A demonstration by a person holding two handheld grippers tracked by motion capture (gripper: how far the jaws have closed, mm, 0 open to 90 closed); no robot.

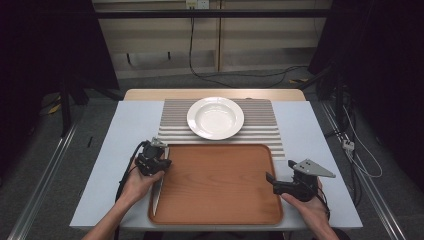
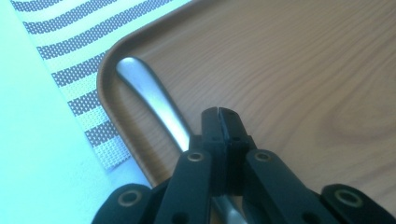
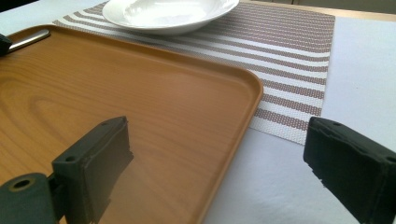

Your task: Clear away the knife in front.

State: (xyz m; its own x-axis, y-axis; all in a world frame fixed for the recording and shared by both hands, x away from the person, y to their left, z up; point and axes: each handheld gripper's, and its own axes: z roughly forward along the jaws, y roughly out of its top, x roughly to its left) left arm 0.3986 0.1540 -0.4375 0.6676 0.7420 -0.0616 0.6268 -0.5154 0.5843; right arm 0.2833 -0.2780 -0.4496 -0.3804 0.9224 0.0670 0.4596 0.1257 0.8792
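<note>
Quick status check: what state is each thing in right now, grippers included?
Left gripper: jaws shut, over the knife, no clear grip.
Right gripper: jaws wide open, nothing between them, at the tray's right edge.
Knife: lying flat along the tray's left edge.
Tray: flat on the table, bare apart from the knife.
Plate: upright, empty, on the striped placemat.

Silver utensil (image 2: 154, 95), probably a knife, lying flat along wooden tray's (image 1: 220, 185) left edge
</note>
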